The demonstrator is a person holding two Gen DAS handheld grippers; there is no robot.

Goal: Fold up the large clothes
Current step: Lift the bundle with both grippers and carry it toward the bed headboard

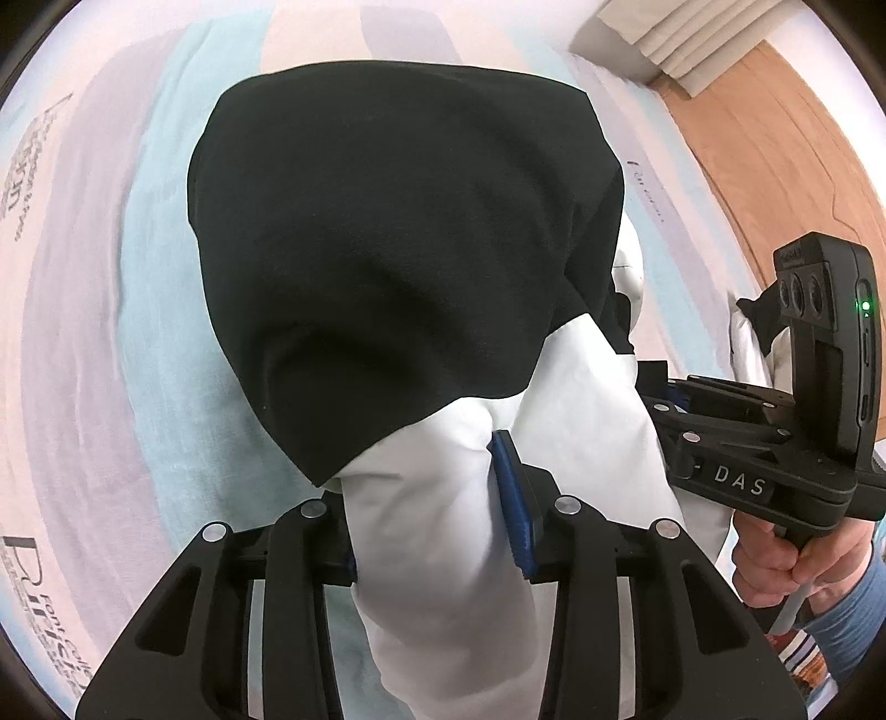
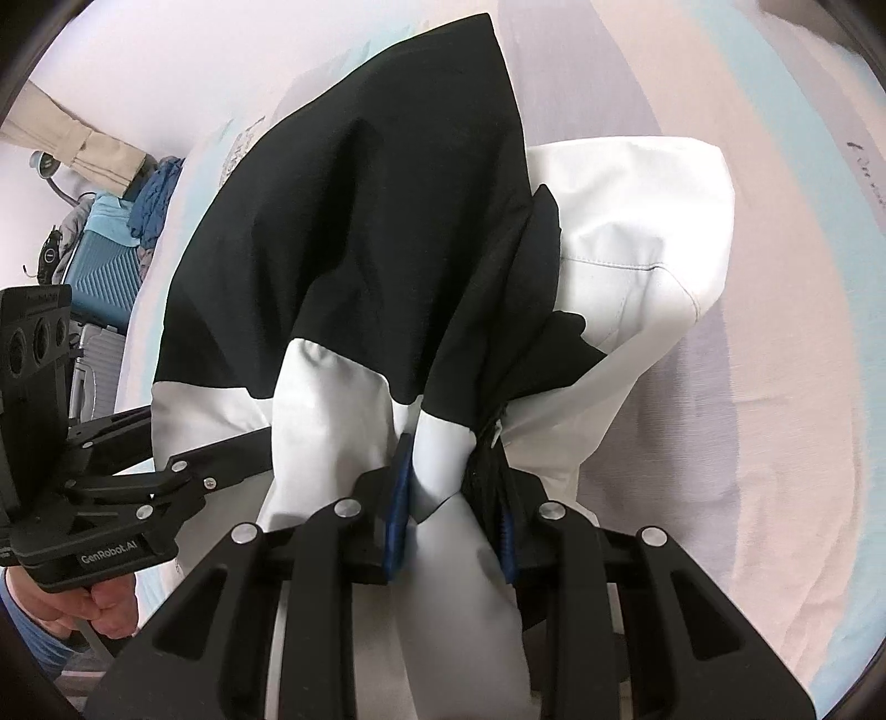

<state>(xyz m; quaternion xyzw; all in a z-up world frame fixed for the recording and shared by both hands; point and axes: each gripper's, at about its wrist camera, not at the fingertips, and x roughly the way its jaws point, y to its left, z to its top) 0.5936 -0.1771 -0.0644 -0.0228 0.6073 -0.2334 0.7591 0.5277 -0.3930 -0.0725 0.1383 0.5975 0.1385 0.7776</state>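
A black and white jacket (image 1: 398, 249) hangs bunched above the bed, its black part spreading away from me and its white part gathered near the jaws. My left gripper (image 1: 432, 526) is shut on a thick fold of the white cloth, with one blue pad (image 1: 512, 509) showing and the other hidden by fabric. My right gripper (image 2: 451, 515) is shut on another white fold of the jacket (image 2: 360, 221), beside a black zipper edge (image 2: 487, 459). Each gripper shows in the other's view, close alongside: the right one's body (image 1: 775, 443) and the left one's body (image 2: 111, 498).
Under the jacket lies a bed sheet (image 1: 111, 277) in pale pink, blue and lilac stripes with printed lettering. A wooden floor (image 1: 775, 166) and a curtain hem (image 1: 664, 44) lie beyond the bed. A blue suitcase (image 2: 105, 266) stands to the left. A hand (image 1: 775, 559) holds the right gripper's handle.
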